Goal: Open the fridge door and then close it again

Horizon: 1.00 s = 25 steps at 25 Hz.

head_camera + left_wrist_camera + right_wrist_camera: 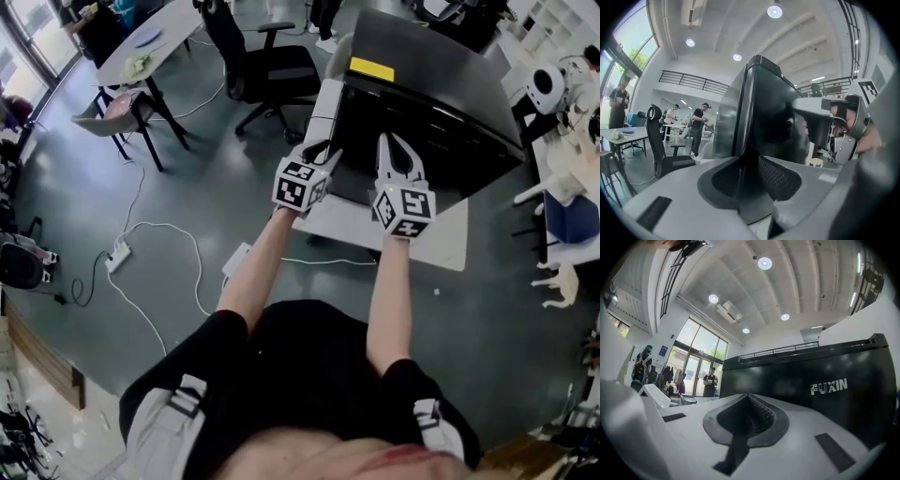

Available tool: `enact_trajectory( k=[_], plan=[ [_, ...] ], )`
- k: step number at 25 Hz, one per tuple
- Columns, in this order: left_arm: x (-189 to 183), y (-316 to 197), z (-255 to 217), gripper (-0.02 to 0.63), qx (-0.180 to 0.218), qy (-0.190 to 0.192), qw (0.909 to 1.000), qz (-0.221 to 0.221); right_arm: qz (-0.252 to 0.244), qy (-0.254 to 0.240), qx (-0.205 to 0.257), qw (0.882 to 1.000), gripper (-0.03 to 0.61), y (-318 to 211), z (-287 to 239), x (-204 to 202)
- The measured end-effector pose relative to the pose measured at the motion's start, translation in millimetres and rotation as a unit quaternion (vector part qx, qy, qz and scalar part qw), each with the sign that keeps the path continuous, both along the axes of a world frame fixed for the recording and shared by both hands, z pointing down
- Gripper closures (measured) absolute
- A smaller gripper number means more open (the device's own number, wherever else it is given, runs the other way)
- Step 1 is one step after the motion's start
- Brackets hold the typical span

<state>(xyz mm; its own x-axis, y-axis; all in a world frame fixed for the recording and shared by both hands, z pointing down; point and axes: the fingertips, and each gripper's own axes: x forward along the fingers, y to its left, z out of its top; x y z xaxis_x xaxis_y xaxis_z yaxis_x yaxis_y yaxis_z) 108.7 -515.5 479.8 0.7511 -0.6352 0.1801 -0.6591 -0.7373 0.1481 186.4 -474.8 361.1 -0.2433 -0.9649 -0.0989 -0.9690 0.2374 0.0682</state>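
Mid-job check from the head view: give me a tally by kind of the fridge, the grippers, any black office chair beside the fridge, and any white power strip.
Fridge: 1
Grippers: 2, the left gripper and the right gripper
Black office chair, left of the fridge: 1
White power strip: 1
Total: 5

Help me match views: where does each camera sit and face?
Head view: on the head, steeply down at the fridge; forearms show.
Left gripper view: on the left hand-held gripper, facing the fridge's edge between open jaws.
Right gripper view: on the right hand-held gripper, facing the fridge's front, jaws shut.
All share the fridge.
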Motion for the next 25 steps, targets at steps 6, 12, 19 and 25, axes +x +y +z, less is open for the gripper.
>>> enact_trajectory(
  k=[6, 12, 19, 25],
  plan=[
    [-9, 12, -34, 0.614, 0.027, 0.069, 0.9942, -0.078, -0.012, -0.024, -0.005, 1.0, 0.584, 9, -3, 12],
    [10, 47, -75, 0.615, 0.059, 0.111, 0.9897, -0.069, 0.001, -0.065, -0.019, 0.998, 0.584, 39, 21, 41],
    [24, 69, -87, 0.615, 0.078, 0.085, 0.9911, -0.066, 0.066, -0.065, -0.02, 0.996, 0.584, 70, 38, 86],
    [22, 71, -72, 0.615, 0.066, 0.072, 0.9927, -0.07, 0.117, -0.036, -0.049, 0.991, 0.584, 92, 52, 114]
  ],
)
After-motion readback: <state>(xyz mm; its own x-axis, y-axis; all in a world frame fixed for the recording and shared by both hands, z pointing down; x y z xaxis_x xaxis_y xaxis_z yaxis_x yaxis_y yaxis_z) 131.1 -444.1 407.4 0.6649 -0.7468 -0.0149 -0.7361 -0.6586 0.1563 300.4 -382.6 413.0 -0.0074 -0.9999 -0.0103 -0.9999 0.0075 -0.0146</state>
